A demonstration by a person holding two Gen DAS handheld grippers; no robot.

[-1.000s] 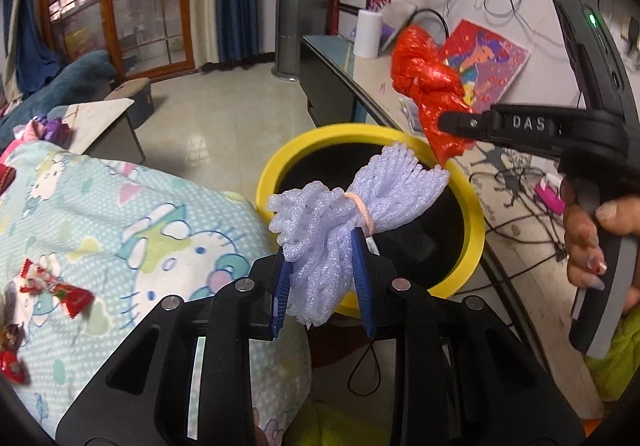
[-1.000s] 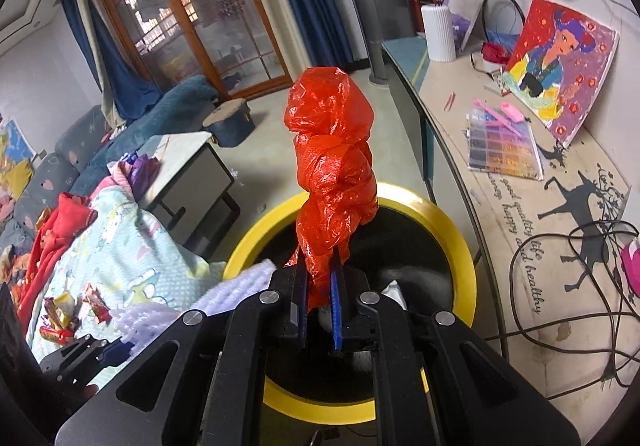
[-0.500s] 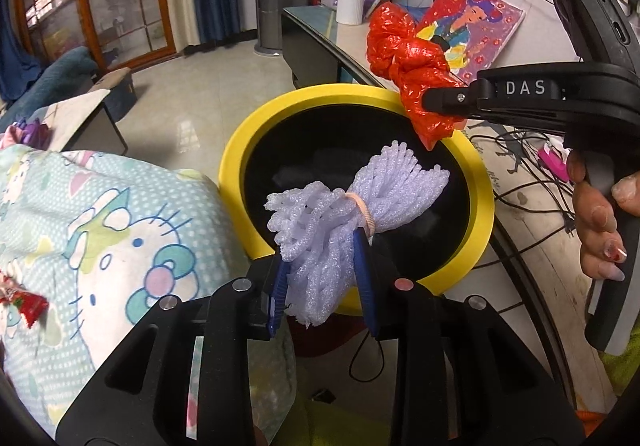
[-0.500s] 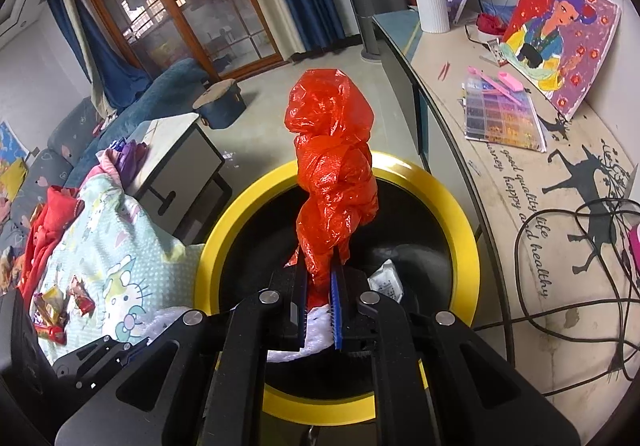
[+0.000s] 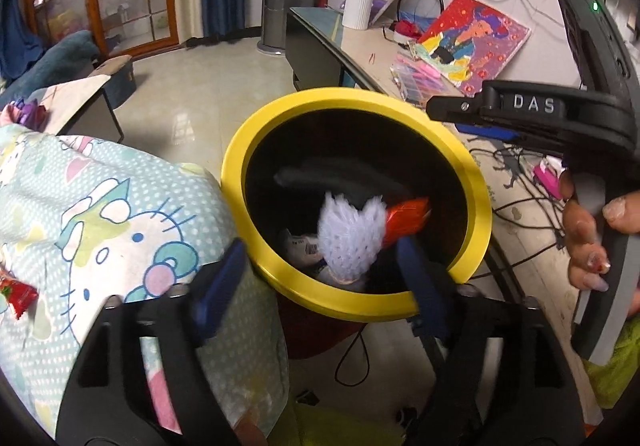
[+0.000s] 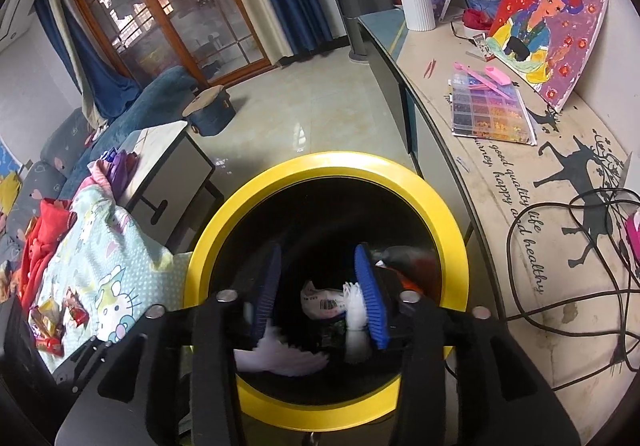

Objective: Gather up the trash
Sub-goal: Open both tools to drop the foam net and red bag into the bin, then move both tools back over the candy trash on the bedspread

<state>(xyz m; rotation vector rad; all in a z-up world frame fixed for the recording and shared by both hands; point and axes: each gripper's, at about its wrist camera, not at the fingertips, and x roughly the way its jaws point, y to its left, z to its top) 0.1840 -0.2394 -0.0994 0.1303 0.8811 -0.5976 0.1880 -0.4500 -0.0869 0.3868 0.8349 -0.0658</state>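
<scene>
Living room with tiled floor [image 5: 192, 102], cluttered tabletop [image 6: 560, 206] to the right, cartoon-print blanket [image 5: 100, 214] to the left. Between them, yellow-rimmed bin [image 5: 478, 206]. Left hand-held gripper [image 5: 320, 278] and right hand-held gripper [image 6: 320, 286] poised over its mouth, jaws opening, nothing clamped. Inside the bin, blurred: purple foam net [image 5: 348, 238] beside red plastic bag [image 5: 408, 220], above a white wrapper [image 6: 324, 300].
</scene>
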